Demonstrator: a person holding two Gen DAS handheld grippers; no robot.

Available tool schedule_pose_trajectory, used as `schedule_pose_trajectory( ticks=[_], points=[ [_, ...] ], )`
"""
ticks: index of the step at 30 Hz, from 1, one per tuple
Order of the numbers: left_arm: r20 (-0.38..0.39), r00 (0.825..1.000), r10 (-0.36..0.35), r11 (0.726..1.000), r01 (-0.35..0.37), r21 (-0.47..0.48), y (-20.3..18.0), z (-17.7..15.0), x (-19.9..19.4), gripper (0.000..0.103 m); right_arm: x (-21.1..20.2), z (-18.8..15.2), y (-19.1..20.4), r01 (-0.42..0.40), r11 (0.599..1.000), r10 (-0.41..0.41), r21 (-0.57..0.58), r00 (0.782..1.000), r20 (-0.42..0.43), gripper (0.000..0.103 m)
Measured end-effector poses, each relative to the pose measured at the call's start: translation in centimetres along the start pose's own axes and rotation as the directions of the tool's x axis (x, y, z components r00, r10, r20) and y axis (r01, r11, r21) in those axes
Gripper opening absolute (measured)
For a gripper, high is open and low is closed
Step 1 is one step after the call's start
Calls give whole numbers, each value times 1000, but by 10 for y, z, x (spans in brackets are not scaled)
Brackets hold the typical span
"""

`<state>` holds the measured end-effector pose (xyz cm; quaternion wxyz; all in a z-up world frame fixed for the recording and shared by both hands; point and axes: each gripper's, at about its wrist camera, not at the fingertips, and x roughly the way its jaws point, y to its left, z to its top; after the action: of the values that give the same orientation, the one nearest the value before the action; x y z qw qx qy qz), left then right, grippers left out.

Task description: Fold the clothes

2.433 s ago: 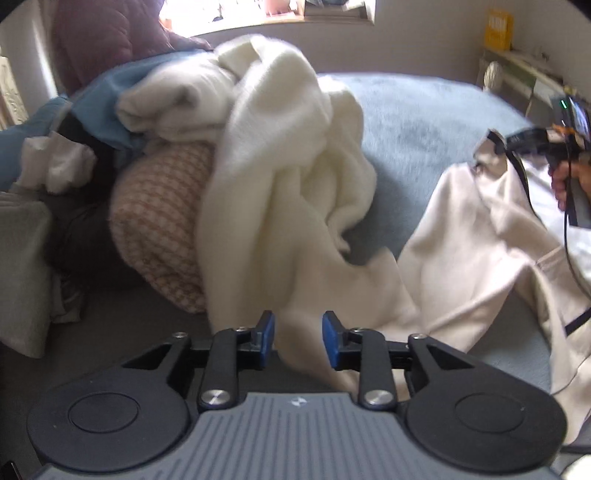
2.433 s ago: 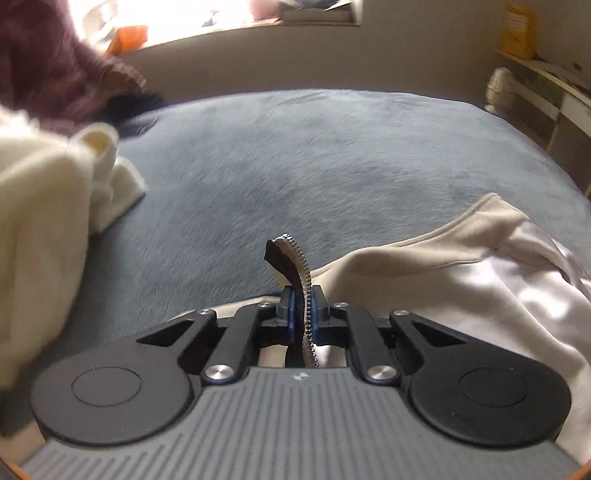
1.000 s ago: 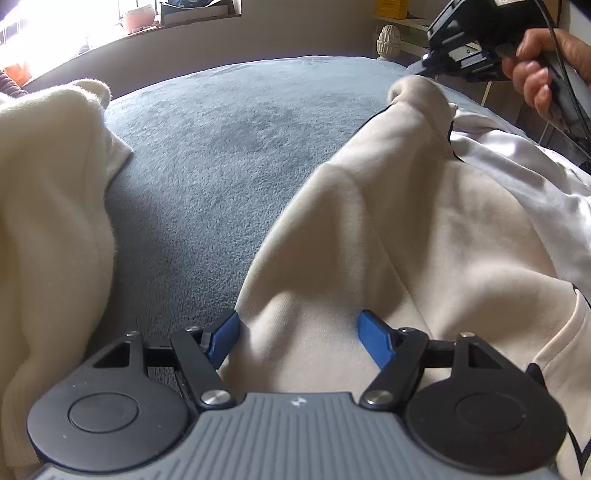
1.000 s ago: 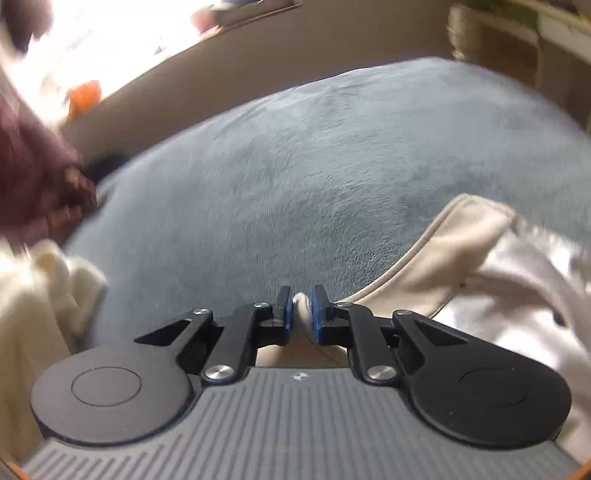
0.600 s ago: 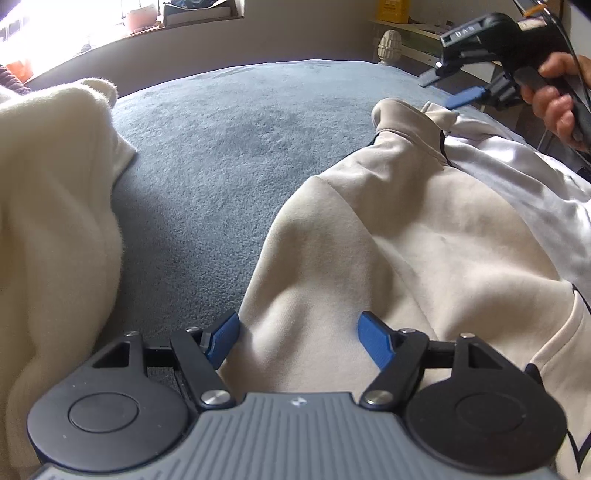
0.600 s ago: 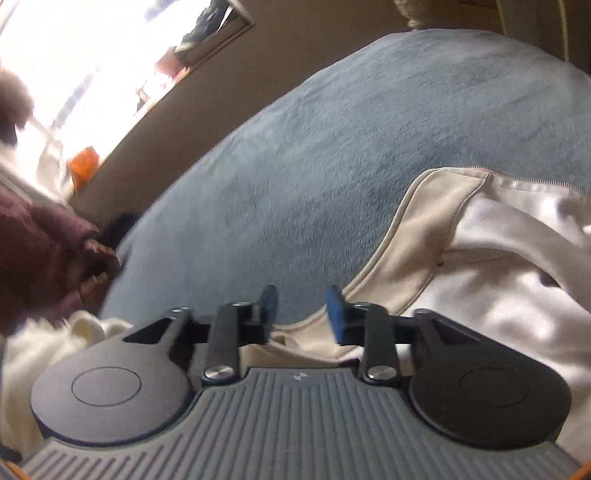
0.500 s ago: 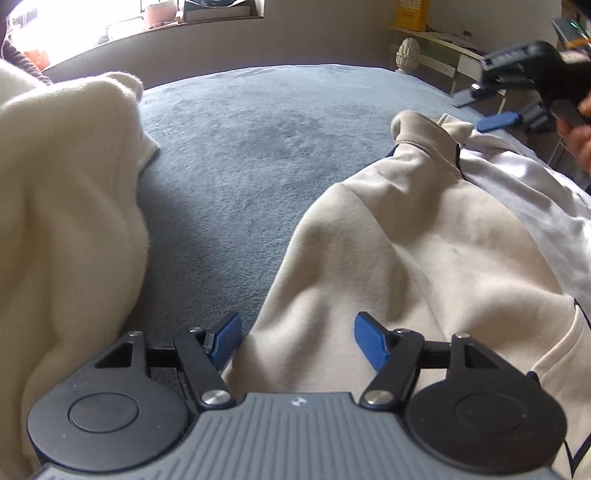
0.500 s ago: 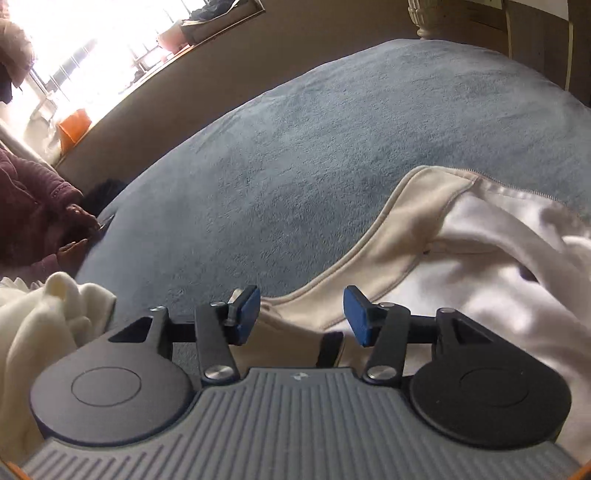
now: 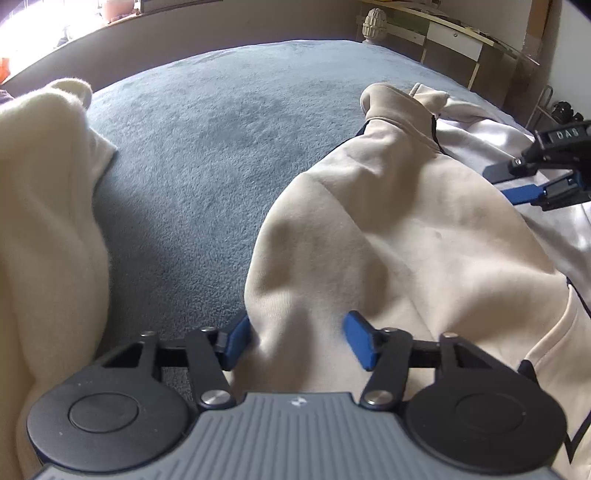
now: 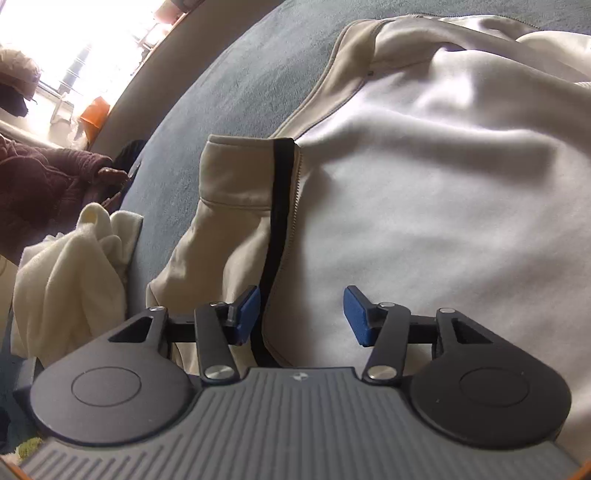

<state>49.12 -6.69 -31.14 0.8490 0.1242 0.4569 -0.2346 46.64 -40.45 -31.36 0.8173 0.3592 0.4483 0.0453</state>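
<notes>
A beige zip jacket [image 9: 406, 221] lies spread on the blue-grey bedspread [image 9: 203, 147], its collar lying toward the far side of the bed. My left gripper [image 9: 299, 343] sits low at the jacket's near edge. Its jaws are closing around a raised fold of beige cloth, and the pads stand apart. My right gripper [image 10: 301, 315] hovers over the jacket's pale lining [image 10: 443, 184]. The black zipper tape [image 10: 279, 221] runs up beside its left pad. Its jaws are closing a little and grip nothing. From the left wrist view, the right gripper [image 9: 508, 183] shows at the far right.
A heap of cream fleece [image 9: 44, 221] lies to the left of the jacket, with the cream fleece [image 10: 70, 273] also in the right wrist view. A maroon garment [image 10: 37, 184] lies beyond it by the bright window. Shelves [image 9: 443, 33] stand past the bed's far right edge.
My right gripper let go of the jacket's collar edge, opened, and came down over the lining. The collar dropped onto the bed. My left jaws narrowed around the beige fold.
</notes>
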Motion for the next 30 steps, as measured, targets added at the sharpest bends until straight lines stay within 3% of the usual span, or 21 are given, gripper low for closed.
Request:
schedule_pose_trajectory(
  ticks=[2, 8, 9, 10, 14, 18, 22, 24, 27, 29, 30],
  points=[
    [-4, 999, 40, 999, -39, 16, -6, 3, 0, 7, 8, 8, -1, -30, 999, 29, 43, 999, 28, 44],
    [24, 991, 135, 988, -136, 68, -18, 5, -8, 5, 39, 24, 5, -43, 994, 35, 104, 997, 74, 29],
    [34, 989, 144, 987, -146, 65, -17, 4, -11, 5, 41, 25, 8, -34, 995, 27, 91, 997, 77, 12],
    [44, 988, 149, 987, -152, 54, -14, 4, -16, 5, 44, 26, 13, -21, 997, 15, 72, 997, 79, 7],
    [83, 982, 170, 978, -178, 109, -10, 6, -30, 5, 32, 32, 49, 16, 996, -1, -85, 985, 171, 5],
    [82, 977, 198, 968, -208, 139, -4, 11, -24, 5, 38, 48, 88, 120, 956, -56, -269, 970, 235, 4],
    [32, 973, 228, 958, -230, 173, -6, 9, -3, 6, 82, 48, 109, 282, 846, -195, -452, 954, 228, 7],
    [22, 971, 239, 951, -239, 197, -10, 7, 4, 6, 104, 48, 103, 315, 823, -273, -473, 949, 158, 13],
    [18, 969, 245, 954, -244, 174, -7, 8, 2, 20, 79, 56, 86, 260, 893, -209, -368, 962, 174, 27],
    [14, 969, 248, 957, -248, 149, -2, 9, -4, 42, 51, 60, 68, 178, 941, -131, -289, 976, 176, 34],
    [14, 967, 256, 957, -256, 139, 1, 10, -8, 46, 36, 60, 57, 143, 953, -99, -267, 980, 173, 37]
  ],
)
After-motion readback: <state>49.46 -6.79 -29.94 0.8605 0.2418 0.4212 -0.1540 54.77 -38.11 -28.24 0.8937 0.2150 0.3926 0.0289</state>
